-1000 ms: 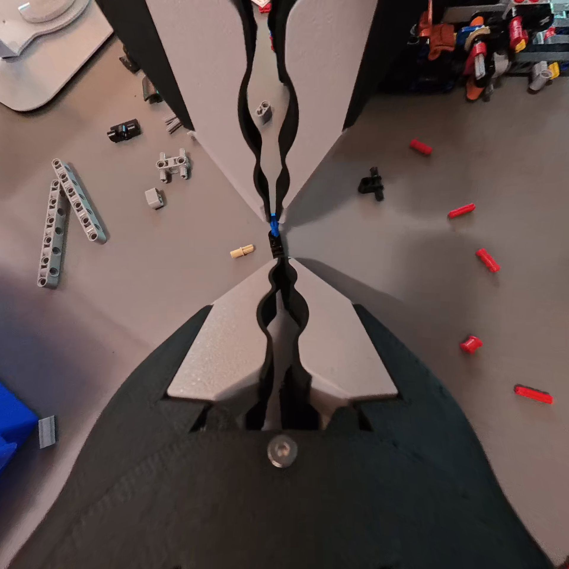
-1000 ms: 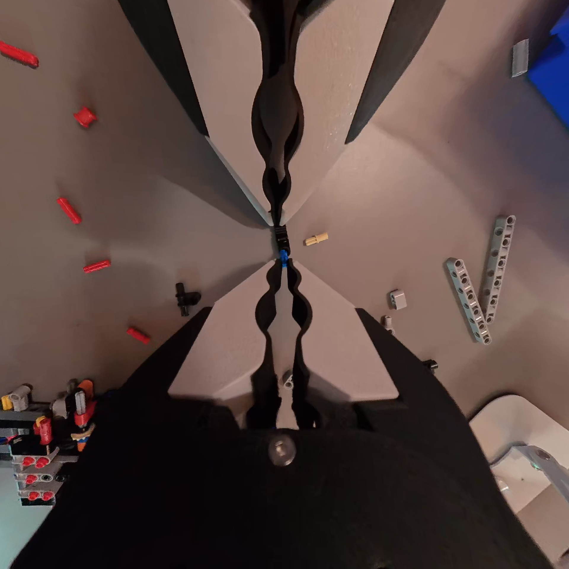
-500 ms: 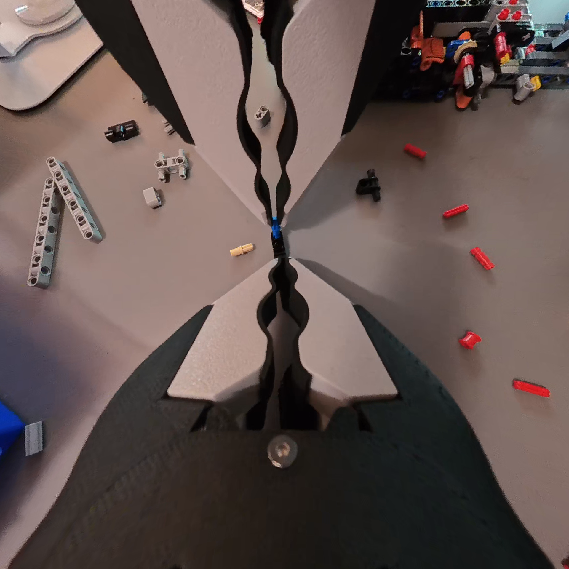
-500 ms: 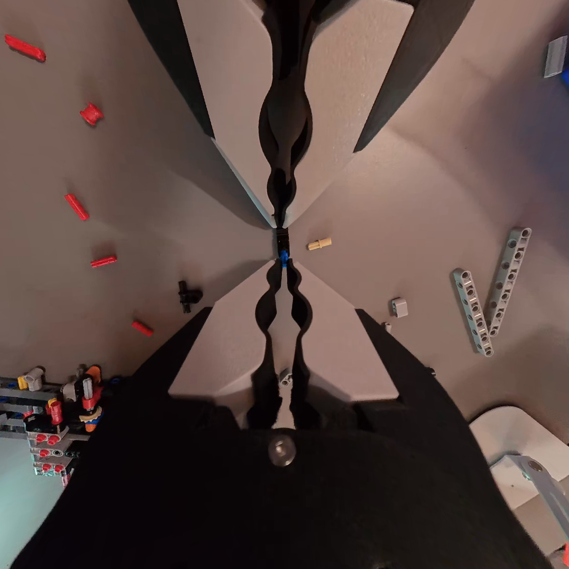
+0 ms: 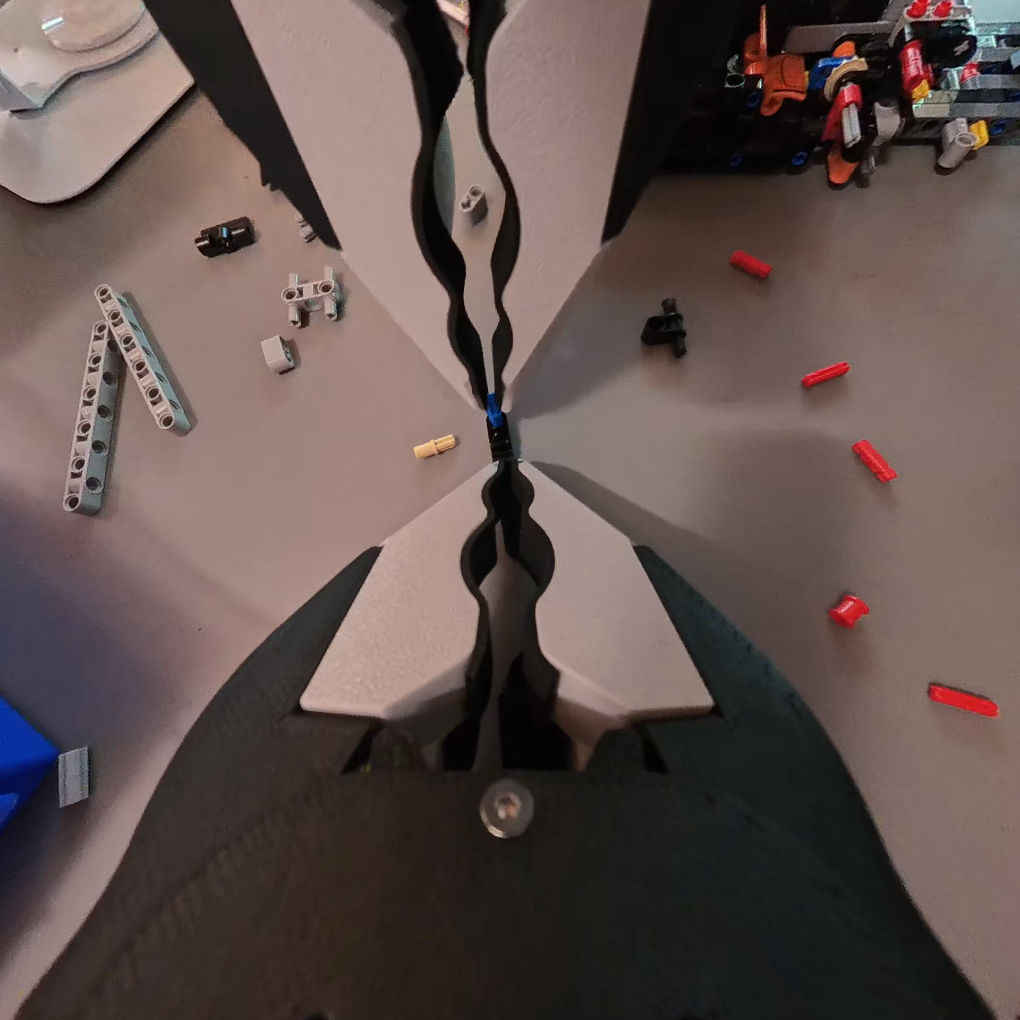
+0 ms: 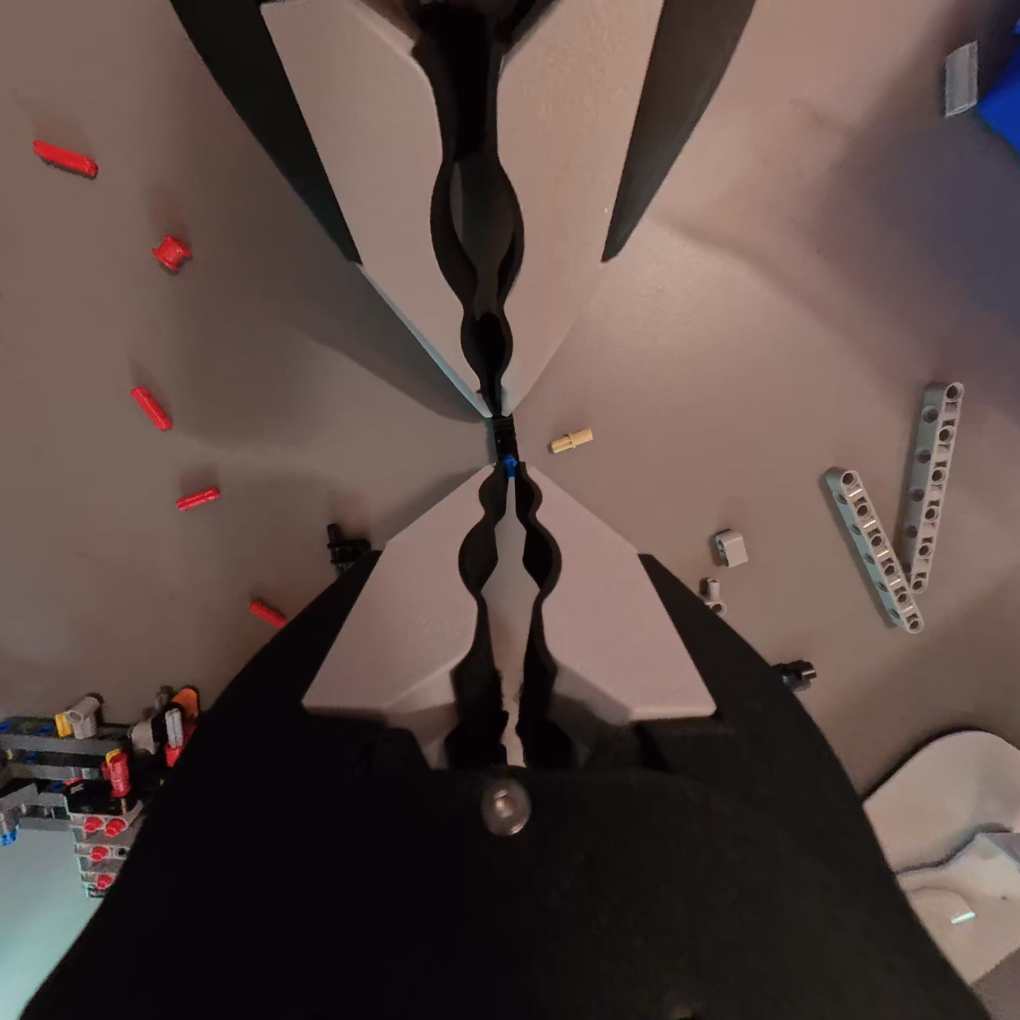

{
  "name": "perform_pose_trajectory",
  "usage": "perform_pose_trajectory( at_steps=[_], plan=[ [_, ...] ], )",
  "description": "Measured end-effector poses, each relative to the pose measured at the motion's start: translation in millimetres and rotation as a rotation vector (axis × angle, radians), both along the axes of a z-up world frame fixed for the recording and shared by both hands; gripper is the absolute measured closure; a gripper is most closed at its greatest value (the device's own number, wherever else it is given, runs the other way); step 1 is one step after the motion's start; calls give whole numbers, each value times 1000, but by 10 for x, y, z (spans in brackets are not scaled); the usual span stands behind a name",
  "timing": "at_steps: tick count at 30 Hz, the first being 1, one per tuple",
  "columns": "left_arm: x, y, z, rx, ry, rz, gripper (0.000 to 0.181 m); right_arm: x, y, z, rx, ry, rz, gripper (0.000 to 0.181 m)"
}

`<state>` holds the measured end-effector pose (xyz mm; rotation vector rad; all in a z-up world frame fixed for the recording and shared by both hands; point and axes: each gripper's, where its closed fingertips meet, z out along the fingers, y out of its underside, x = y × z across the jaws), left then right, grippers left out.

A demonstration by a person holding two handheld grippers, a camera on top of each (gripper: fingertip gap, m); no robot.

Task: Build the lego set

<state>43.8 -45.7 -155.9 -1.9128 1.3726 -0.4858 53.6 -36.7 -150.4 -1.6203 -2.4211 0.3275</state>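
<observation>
A plain grey desk (image 5: 717,524) fills the background. Far off to the upper left of the left tongs (image 5: 499,463) lies a white rounded base plate (image 5: 83,138) with a clear round disc (image 5: 83,27) on top; the same plate (image 6: 938,800) sits low to the right of the right tongs (image 6: 510,469). A blue box (image 5: 22,767) is cut by the frame edge low on the left tongs' left side, with a small grey ribbed block (image 5: 73,775) just beside it.

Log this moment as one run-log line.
left gripper: shut on black piece | right gripper: shut on blue pin | pieces meeting tip-to-tip above table
</observation>
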Motion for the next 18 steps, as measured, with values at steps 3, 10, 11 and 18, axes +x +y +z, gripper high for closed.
perform_pose_trajectory(
  at_steps=[3, 10, 11, 18],
  plan=[
    [-1, 0, 0, 0, 0, 2, 181, -11, -5, -2, -2, -10, 4, 181],
    [-2, 0, 0, 2, 2, 6, 181, -6, -5, -11, -4, 40, -25, 181],
    [-1, 1, 0, 4, 3, 6, 181, -1, -4, -14, 2, 57, -25, 181],
    [69, 13, -3, 22, 11, -1, 181, -10, -144, -148, 50, 85, 12, 181]
  ],
)
